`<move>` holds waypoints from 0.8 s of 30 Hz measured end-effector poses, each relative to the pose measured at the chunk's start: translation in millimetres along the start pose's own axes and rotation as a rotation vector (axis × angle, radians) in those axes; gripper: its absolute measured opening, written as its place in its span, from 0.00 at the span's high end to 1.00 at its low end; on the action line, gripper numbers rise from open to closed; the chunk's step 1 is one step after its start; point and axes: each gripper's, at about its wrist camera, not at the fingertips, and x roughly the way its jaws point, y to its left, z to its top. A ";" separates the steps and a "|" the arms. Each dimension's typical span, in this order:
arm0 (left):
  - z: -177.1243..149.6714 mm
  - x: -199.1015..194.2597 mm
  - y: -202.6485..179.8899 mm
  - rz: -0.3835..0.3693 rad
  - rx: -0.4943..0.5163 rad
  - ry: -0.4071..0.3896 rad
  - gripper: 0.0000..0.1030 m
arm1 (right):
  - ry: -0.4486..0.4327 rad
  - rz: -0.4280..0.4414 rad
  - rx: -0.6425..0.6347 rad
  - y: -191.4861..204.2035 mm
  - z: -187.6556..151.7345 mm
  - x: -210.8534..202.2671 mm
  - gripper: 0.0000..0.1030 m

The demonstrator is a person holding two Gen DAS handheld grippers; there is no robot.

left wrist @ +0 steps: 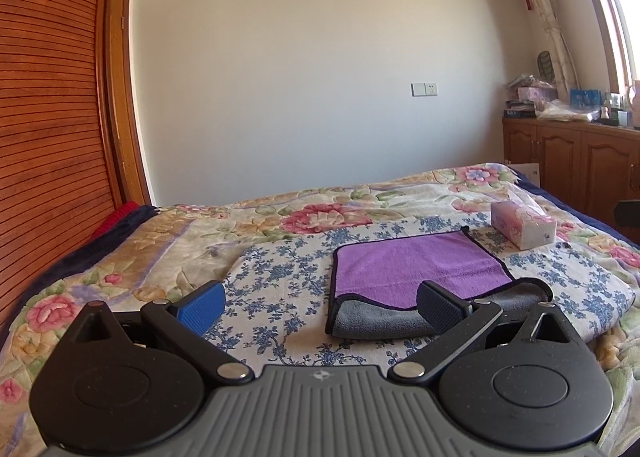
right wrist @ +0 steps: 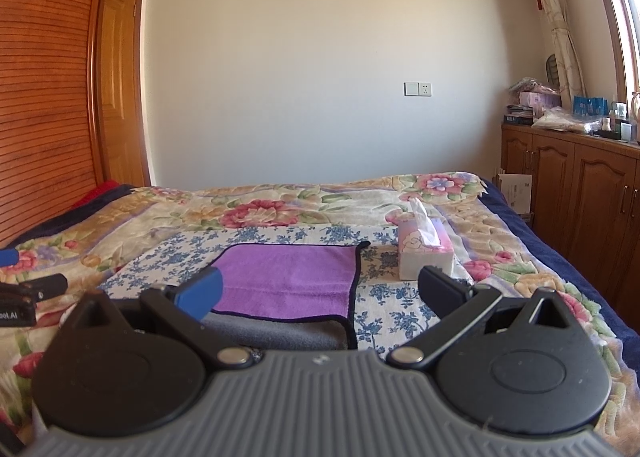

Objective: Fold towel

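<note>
— Grippers first: state of the left gripper [left wrist: 320,309]?

— Spread wide, blue pad and black pad well apart, pinching nothing. Same for the right gripper [right wrist: 320,293]: jaws parted, empty, poised just short of the work.

— And the work piece?

— Purple microfibre towel with grey underside and dark piped edge [left wrist: 416,269], lying flat just beyond both tools. Rests on a white rectangular cloth printed with blue flowers [left wrist: 280,277], spread over a pink-and-green floral plush bedspread [left wrist: 120,241]. Seems to lie in two layers already, with a strip of the grey face showing along the near side.

— Best way into the next fold?

— Probably one near corner per gripper. Come in low, slide one finger under the edge, and close on both layers together, never on the printed cloth below. Lift evenly, carry across level, and line up trim on trim before letting go.

— Hazards?

— Pink rectangular tissue box [right wrist: 426,261] near the towel's far right corner; keep the swing away from it. Beware an uneven pull too, likely to skew so soft a pile.
</note>
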 end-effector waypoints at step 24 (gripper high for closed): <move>-0.4 31.1 -10.6 -0.034 0.028 0.038 0.00 | 0.054 0.011 -0.034 0.2 1.3 27.6 0.00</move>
